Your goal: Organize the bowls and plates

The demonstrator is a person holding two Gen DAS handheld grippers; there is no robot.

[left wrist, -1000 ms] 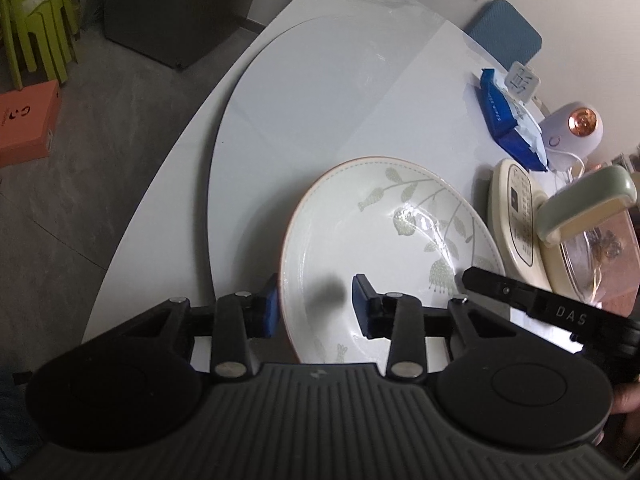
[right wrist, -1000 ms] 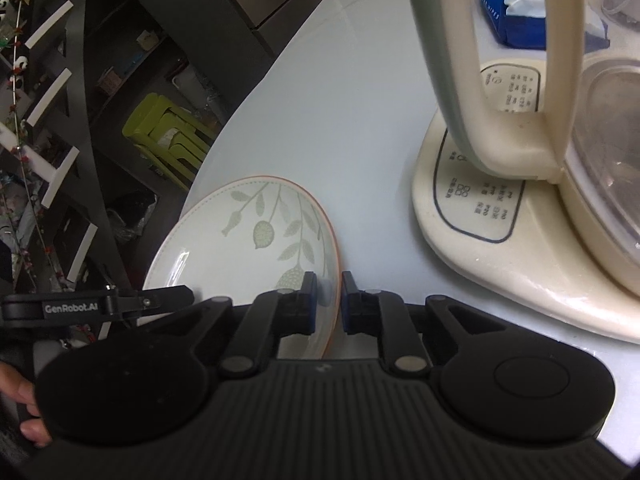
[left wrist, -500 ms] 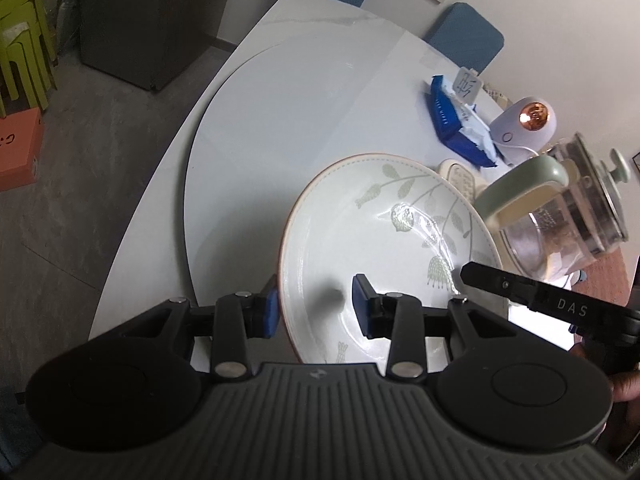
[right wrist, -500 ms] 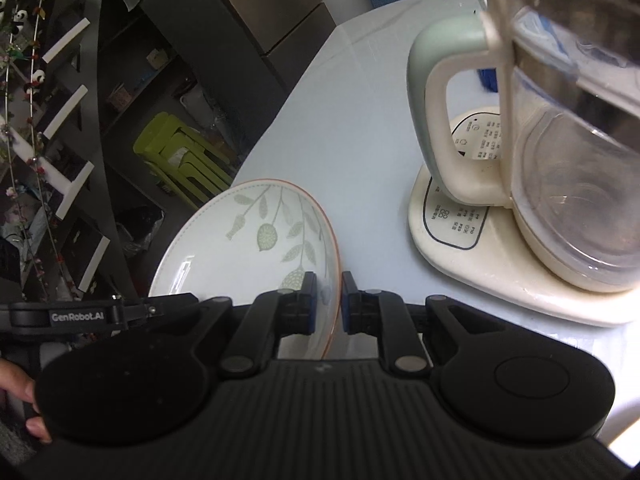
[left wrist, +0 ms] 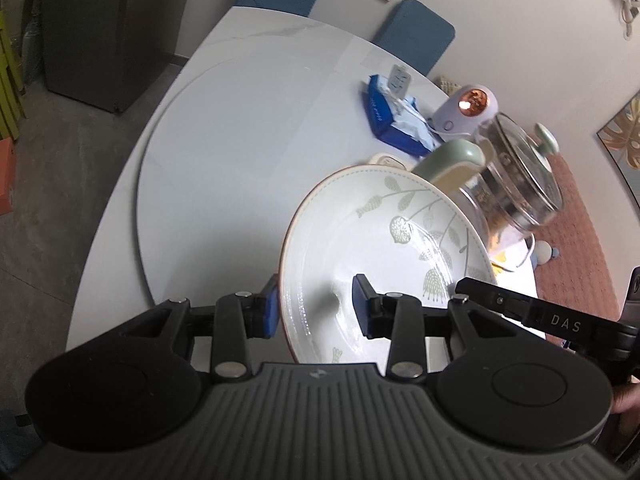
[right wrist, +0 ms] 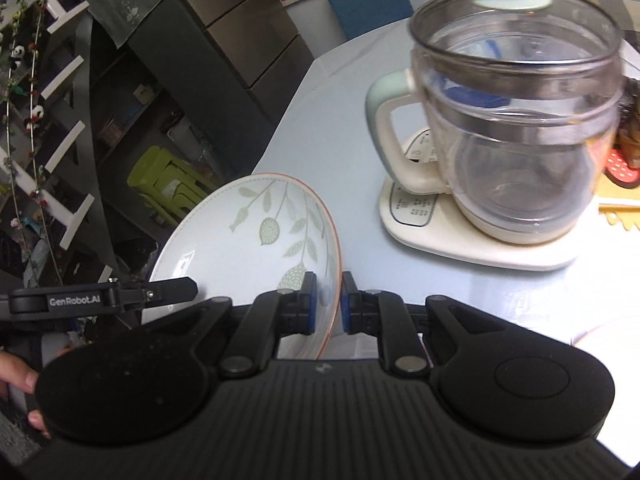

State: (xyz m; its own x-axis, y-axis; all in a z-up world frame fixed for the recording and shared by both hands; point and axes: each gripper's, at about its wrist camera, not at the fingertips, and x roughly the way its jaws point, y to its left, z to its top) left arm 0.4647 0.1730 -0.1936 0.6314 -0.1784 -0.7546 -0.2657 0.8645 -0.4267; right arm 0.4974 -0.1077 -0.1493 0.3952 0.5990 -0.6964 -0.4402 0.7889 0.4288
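A white plate with a green leaf pattern and a thin orange rim is lifted above the table, tilted. My right gripper is shut on its rim; the plate shows in the right wrist view. My left gripper straddles the opposite rim with its jaws wide apart, one finger under the plate and one over it, not pinching. The edge of another pale dish shows at the right of the right wrist view.
A glass kettle with a pale green handle stands on its cream base on the white table. A blue tissue pack and a small lilac device lie beyond. Blue chairs stand behind the table. Green stools stand on the floor.
Both grippers and the plate have risen and tipped back; the kettle now appears lower and farther. The grip on the plate is unchanged.
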